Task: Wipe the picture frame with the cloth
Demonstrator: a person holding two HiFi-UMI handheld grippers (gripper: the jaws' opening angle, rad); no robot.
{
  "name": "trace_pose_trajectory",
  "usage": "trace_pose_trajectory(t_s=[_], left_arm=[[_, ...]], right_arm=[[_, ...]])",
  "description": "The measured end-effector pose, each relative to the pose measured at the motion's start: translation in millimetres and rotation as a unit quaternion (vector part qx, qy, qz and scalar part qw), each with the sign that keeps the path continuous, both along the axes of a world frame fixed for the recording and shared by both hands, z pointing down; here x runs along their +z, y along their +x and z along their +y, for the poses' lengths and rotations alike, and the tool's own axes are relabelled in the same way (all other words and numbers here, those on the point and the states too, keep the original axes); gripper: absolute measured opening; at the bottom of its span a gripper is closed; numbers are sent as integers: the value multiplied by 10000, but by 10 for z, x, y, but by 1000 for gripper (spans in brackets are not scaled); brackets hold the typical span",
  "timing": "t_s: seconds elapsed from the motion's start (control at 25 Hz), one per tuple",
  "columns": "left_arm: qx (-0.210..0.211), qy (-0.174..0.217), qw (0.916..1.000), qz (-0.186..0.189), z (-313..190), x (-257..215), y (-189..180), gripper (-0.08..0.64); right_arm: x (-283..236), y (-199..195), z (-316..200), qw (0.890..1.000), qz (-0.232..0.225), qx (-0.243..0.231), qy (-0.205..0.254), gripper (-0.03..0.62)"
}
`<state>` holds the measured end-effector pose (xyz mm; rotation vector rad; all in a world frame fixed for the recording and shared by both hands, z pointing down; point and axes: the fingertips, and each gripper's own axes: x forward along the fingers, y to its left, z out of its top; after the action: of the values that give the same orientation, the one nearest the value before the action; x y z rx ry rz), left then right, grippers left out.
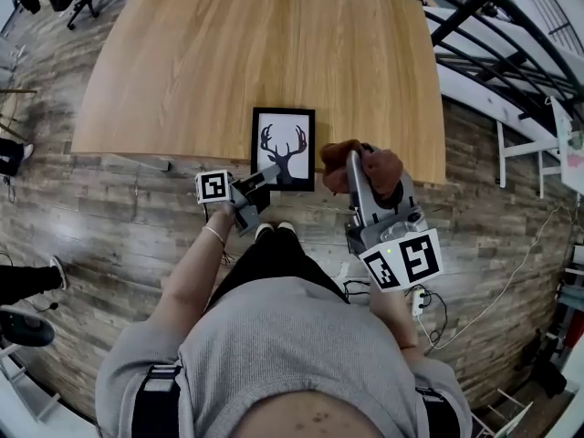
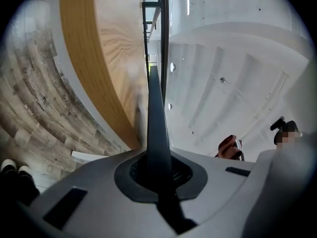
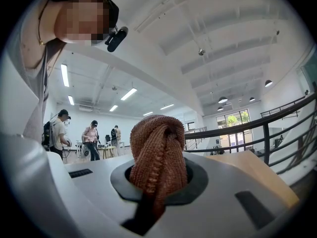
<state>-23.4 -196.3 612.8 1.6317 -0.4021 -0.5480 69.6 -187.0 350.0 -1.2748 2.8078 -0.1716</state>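
At the near edge of the wooden table (image 1: 274,44), you have the picture frame (image 1: 284,149), a black-bordered antler print, gripped at its 7 o'clock corner by the left gripper (image 1: 270,175). The right gripper (image 1: 358,164) holds the brown knitted cloth (image 1: 381,165) just beside the frame at its 3 o'clock. The head view does not settle whether the cloth touches the frame.

The left gripper view supplies what the head view cannot. The left gripper (image 2: 158,175) has its jaws drawn narrow and clamped on the picture frame (image 2: 154,123), seen edge-on as a thin dark blade running to 12 o'clock. The table (image 2: 106,58) curves away at 10 o'clock, and a scrap of the cloth (image 2: 229,147) shows at 4 o'clock. Neither view shows whether the frame rests on the tabletop or is held off it.

The right gripper view shows the grip on the other side. The right gripper (image 3: 156,182) is closed on the cloth (image 3: 157,152), which bunches up out of the slot in a ribbed knot. It alone shows people (image 3: 91,140) standing at 9 o'clock across the hall, and a corner of the table (image 3: 257,172) at 4 o'clock. The frame does not appear in that view.
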Motion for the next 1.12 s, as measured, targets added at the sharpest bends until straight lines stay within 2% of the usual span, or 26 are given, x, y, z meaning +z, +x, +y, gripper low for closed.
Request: trace_pose_trajectory(t_s=[0.32,0.72,1.12], left_arm=[[-113,-248,9996,77,-135,176,-50,17],[60,-423,9984,383,-136,228,-66,17],[129,-493,9979,390,-122,222,-57,30]], right_arm=[[56,71,-64,9999,26,77,-104,46],[135,-3,-87,9998,-14,51,-193,46],[125,-24,-86,9998,-34,31,-210,46]])
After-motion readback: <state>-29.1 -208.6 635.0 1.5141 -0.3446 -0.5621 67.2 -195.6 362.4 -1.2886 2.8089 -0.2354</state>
